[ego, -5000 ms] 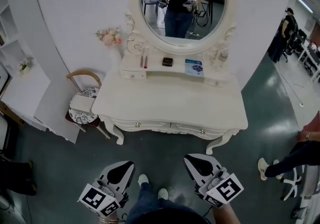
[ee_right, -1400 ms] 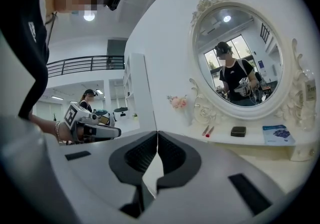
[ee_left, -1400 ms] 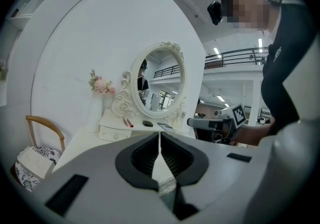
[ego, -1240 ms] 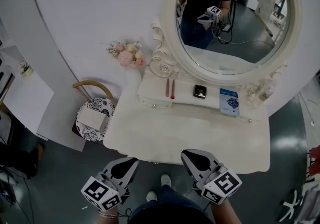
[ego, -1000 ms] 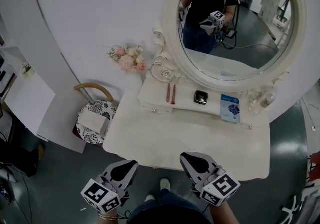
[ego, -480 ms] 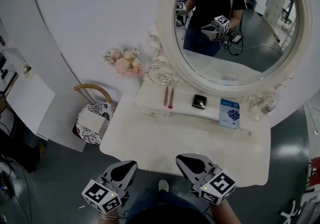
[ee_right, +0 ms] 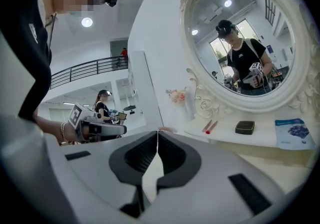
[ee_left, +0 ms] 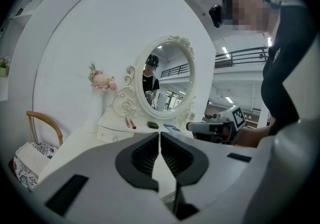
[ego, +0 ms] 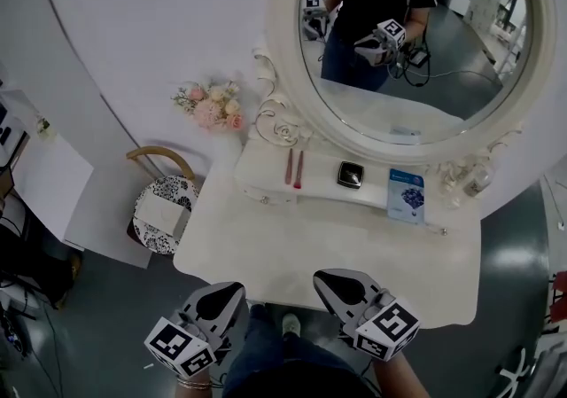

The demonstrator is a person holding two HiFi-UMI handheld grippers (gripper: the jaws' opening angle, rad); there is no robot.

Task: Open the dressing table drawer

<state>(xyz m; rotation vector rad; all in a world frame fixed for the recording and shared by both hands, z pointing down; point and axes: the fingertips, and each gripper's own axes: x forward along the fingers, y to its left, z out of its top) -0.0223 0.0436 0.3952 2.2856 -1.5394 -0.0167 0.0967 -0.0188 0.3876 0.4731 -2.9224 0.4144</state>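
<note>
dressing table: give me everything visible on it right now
The dressing table is cream-white, seemingly painted wood, its wavy-edged top bare in front. A raised rear shelf holds two red sticks, a dark square box and a blue booklet. An oval carved-frame mirror rises behind. Its front face is hidden under the top's edge.

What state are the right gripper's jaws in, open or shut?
Shut. In the right gripper view, the right gripper has its two jaws meeting at the tips, and nothing is held between them.
</note>
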